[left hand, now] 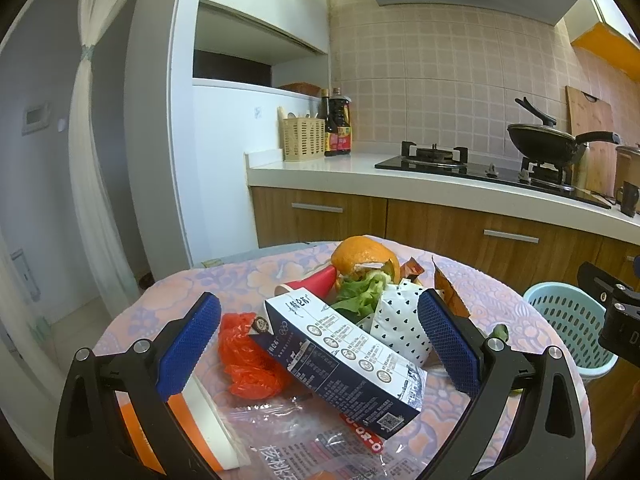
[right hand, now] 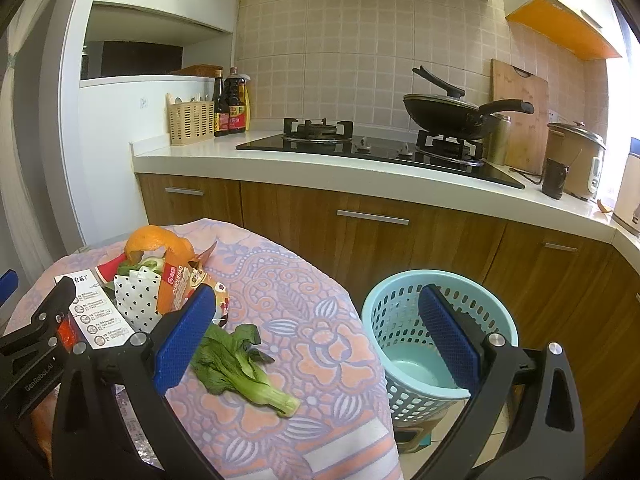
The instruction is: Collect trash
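Hovering tongs: left tongs (left hand: 318, 344) and right tongs (right hand: 316, 344) both gaped wide, gripping nothing.
Nearest trash: carton (left hand: 344, 354), red bag (left hand: 246, 356) and leafy green (right hand: 240, 368) lay on the cloth-covered surface (right hand: 312, 280).
Farther pile: orange peel (left hand: 360, 254), snack wrapper (right hand: 180, 284).
Basket (right hand: 400, 320): looked empty beside the surface; collecting seemed unstarted.
Writing: "GenRobot.AI" on the left tongs' arm; carton print unreadable.

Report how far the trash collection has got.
Done: nothing visible; the blue basket looks empty. In hand: nothing; the left hand-held gripper is open around the carton, and the right hand-held gripper is open. Left: carton, orange peel, red bag, leafy green and wrappers.
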`<action>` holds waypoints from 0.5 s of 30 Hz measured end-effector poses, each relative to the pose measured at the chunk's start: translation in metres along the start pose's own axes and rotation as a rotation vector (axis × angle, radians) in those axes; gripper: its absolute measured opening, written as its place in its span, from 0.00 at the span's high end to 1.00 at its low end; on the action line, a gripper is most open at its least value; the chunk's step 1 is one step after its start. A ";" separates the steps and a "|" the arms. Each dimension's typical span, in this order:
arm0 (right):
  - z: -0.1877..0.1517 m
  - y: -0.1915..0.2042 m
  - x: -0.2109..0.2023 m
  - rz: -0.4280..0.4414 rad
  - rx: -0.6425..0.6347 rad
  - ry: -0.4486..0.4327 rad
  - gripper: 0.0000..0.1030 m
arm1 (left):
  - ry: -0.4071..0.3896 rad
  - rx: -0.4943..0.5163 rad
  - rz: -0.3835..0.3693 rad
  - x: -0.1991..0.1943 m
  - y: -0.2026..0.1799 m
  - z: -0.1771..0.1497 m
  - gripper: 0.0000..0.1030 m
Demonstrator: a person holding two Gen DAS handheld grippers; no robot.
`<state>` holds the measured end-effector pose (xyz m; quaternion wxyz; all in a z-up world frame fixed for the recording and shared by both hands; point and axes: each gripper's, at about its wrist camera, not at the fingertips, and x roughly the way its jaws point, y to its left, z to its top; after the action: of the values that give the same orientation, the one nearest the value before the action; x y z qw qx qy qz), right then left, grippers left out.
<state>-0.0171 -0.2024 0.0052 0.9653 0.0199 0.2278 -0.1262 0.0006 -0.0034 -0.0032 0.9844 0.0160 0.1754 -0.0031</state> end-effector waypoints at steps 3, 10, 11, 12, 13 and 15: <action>0.000 0.000 0.001 0.004 0.003 0.004 0.06 | -0.005 -0.006 -0.005 0.001 0.000 0.000 0.07; -0.001 0.000 0.002 0.004 0.005 0.013 0.06 | -0.005 -0.006 -0.009 0.001 0.006 0.002 0.07; -0.001 0.000 0.002 0.002 0.005 0.013 0.06 | -0.011 -0.008 -0.007 0.000 0.006 0.002 0.07; -0.001 0.000 0.001 -0.002 0.005 0.011 0.06 | -0.031 -0.013 -0.005 -0.003 0.006 0.004 0.07; 0.000 -0.001 -0.001 -0.002 0.006 0.008 0.06 | -0.034 -0.015 -0.004 -0.003 0.006 0.004 0.07; 0.001 -0.002 -0.004 -0.001 0.007 0.001 0.06 | -0.047 -0.035 -0.008 -0.006 0.009 0.006 0.07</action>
<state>-0.0205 -0.2034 0.0079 0.9650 0.0233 0.2277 -0.1276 -0.0029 0.0052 0.0046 0.9883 -0.0021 0.1523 -0.0045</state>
